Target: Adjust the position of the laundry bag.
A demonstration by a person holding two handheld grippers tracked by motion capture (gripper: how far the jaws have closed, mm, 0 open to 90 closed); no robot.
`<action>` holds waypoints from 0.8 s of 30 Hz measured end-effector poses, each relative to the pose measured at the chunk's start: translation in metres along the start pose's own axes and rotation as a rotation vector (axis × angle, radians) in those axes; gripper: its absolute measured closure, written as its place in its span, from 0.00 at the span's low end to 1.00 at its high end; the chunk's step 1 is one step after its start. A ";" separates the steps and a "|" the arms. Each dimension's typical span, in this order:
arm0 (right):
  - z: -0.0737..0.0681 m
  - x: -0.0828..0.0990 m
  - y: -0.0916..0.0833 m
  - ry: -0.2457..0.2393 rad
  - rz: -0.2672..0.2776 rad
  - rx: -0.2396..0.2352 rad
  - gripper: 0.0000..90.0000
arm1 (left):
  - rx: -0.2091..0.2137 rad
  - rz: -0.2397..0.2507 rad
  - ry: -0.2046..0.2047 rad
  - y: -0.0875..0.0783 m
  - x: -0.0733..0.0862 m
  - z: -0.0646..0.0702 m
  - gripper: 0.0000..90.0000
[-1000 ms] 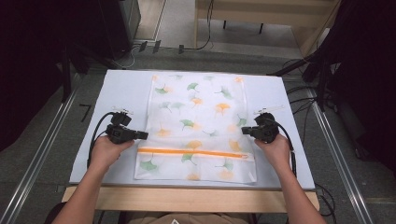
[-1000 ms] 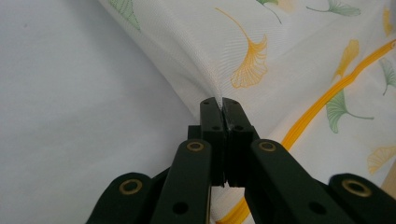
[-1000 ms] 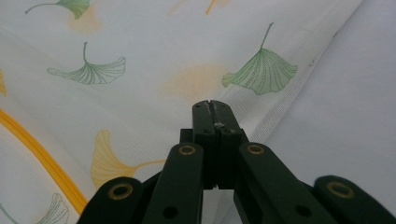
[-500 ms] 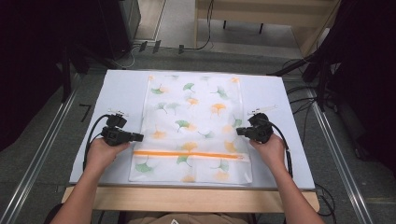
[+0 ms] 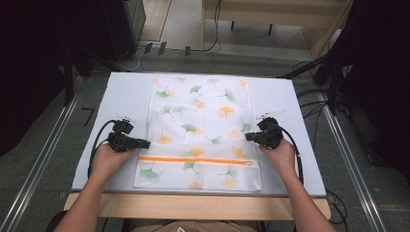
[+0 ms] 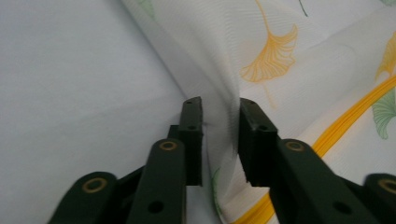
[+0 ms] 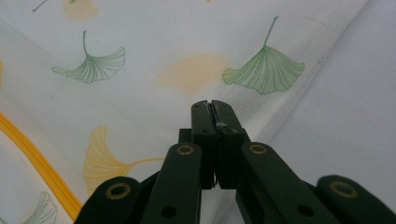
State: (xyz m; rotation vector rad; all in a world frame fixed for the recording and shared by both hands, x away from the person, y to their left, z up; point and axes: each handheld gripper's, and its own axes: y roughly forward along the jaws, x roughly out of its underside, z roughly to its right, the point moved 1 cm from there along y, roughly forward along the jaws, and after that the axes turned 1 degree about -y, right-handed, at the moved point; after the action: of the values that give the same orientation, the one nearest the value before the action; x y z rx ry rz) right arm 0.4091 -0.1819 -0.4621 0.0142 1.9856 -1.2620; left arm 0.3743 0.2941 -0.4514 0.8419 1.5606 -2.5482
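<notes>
**Tongs at both bag edges**

The left gripper (image 6: 219, 140) stands parted astride the bag's lifted edge; the right gripper (image 7: 214, 140) is clenched on the opposite edge. The mesh bag (image 5: 203, 130), with orange zipper (image 5: 196, 160), lies mid-frame and has slid slightly upward since a second ago, likely being straightened. The pale table (image 5: 121, 96) sits amid dark floor, with cables (image 5: 309, 96) at right

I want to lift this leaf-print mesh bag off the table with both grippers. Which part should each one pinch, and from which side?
Pinch the two long side edges of the bag, just above the orange zip, each gripper coming in from its own side. The bag lies flat and limp, so only its thin edges offer a bite. The left gripper already straddles a raised fold; the right gripper is closed at its edge.
</notes>
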 end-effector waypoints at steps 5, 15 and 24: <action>0.003 0.001 -0.003 0.014 0.002 0.002 0.92 | 0.036 0.083 -0.004 -0.015 -0.002 0.004 0.73; 0.002 0.003 -0.009 0.011 0.022 0.010 0.85 | 0.059 0.136 0.084 -0.013 -0.016 0.027 0.89; -0.003 0.008 -0.019 0.014 0.053 0.009 0.82 | 0.017 0.041 0.093 0.016 -0.015 0.019 0.86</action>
State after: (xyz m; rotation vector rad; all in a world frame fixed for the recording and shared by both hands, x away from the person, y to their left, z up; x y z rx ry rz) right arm 0.3946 -0.1917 -0.4518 0.0797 1.9781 -1.2402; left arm 0.3838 0.2663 -0.4508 0.9968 1.5313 -2.5314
